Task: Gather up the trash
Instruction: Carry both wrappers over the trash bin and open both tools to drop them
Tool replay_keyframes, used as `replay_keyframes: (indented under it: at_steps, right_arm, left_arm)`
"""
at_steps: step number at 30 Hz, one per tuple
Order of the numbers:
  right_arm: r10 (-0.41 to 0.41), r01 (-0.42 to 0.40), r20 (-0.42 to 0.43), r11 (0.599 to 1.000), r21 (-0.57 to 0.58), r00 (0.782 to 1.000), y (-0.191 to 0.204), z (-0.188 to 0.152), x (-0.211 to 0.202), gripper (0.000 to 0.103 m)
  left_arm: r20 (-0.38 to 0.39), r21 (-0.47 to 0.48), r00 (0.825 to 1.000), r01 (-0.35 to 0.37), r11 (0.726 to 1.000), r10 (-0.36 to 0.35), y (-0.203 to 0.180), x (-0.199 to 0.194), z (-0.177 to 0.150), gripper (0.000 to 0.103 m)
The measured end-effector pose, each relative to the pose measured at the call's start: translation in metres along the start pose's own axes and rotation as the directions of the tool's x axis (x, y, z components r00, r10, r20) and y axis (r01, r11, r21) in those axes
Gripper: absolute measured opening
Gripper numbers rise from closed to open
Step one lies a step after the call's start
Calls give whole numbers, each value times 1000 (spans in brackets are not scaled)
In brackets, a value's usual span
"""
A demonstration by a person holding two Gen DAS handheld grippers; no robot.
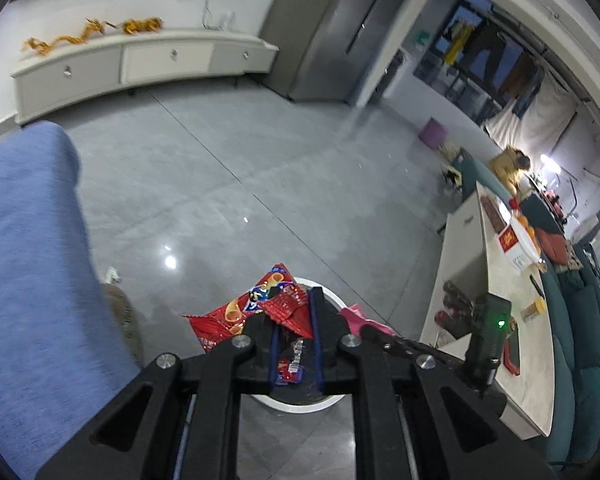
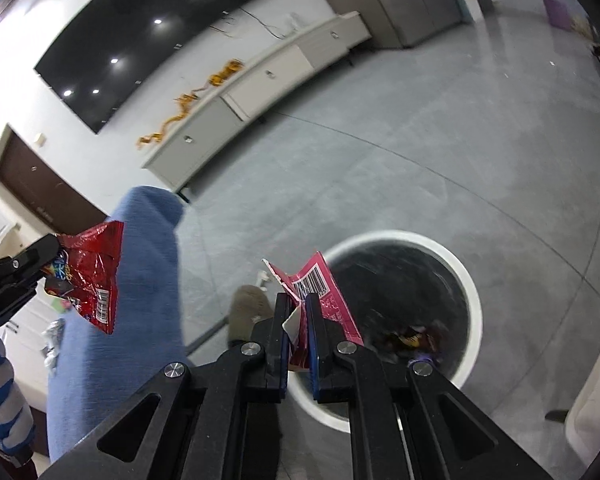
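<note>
Left wrist view: a grey tiled floor (image 1: 228,152) fills the ground beyond the tongs, with a long cream sideboard (image 1: 140,62) against the far wall and a pale counter (image 1: 512,344) to the right of the left gripper (image 1: 296,332). A blue trouser leg (image 1: 32,248) stands close to the left of the fingers. Directly below and ahead of the left gripper is a round white-rimmed trash bin (image 1: 332,298), mostly hidden behind the fingers. The left gripper is clenched on a crumpled red snack bag (image 1: 236,316), which fans out ahead and to the left of the blue-lined fingers (image 1: 315,320), above the bin rim. To the right of the left gripper a pink wrapper (image 1: 354,314) shows, held by the other tool.

Right wrist view: the trash bin (image 2: 470,280) lies ahead and to the right of the right gripper (image 2: 299,312), its dark interior holding a few wrappers near the bottom. The right gripper is clenched on the pink wrapper (image 2: 320,280), whose barcode faces the camera; the wrapper rises from between the fingers, over the bin's near-left rim. Far to the left, the left gripper (image 2: 24,272) holds the red snack bag (image 2: 90,276) in front of the blue trouser leg (image 2: 140,280). A tan shoe (image 2: 248,308) sits on the floor (image 2: 420,140) just left of the right fingers.
</note>
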State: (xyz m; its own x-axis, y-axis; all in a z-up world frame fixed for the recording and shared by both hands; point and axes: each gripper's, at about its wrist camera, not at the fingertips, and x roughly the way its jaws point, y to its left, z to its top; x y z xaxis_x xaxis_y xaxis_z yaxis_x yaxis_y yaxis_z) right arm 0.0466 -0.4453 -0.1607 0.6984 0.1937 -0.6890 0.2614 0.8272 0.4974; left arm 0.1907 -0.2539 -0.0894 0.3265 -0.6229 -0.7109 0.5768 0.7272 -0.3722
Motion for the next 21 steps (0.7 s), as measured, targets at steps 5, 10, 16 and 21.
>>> replay_keyframes:
  at_steps: [5,10,16,21]
  right_arm:
    - [-40,42,-47,998,39,998,-23,-4,23,10]
    - [-77,82,-72,994,71,994,-42,-7,34,26]
    - [-98,105,-80,989,100,992,-61,-11,33,37]
    - [-106,115,-81,987,114,991,-63,-14,29,38]
  left_arm:
    - [-66,-7,997,31,999,-31,-3,51,2,13]
    - [-136,-26,988,67,997,-69,-9,92,0,13]
    - [-198,-39,975,93,995,-99,-18,120,-6,14]
    - [-214,-44,971,99,994,-106,-23,125,-10,16]
